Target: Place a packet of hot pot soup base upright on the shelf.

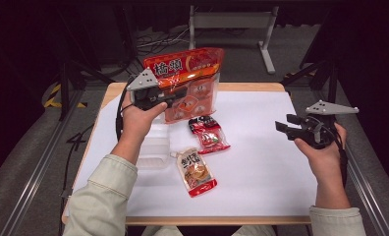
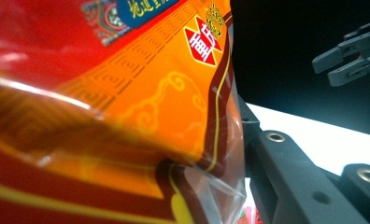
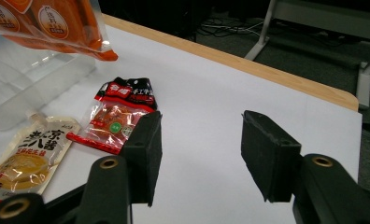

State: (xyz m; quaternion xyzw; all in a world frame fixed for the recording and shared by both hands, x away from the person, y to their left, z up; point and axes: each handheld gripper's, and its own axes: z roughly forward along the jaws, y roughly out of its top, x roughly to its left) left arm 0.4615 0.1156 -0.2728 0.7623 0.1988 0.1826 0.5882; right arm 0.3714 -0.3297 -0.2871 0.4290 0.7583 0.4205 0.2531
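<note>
While the left gripper point(image 1: 175, 93) clamps the large red-orange plastic snack bag point(image 1: 190, 73) printed 橋頭 above the clear plastic tray point(image 1: 153, 147), beside it lie a small red packet point(image 1: 209, 133) and a beige sauce pouch point(image 1: 196, 172); the right gripper point(image 1: 285, 127) gapes empty.

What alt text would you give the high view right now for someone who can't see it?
The left claw holds a large red-and-orange plastic snack bag lifted above the white table, beside a clear plastic bin. A small red-and-black packet and a beige spouted sauce pouch lie flat mid-table. The right claw hovers open and empty.
</note>
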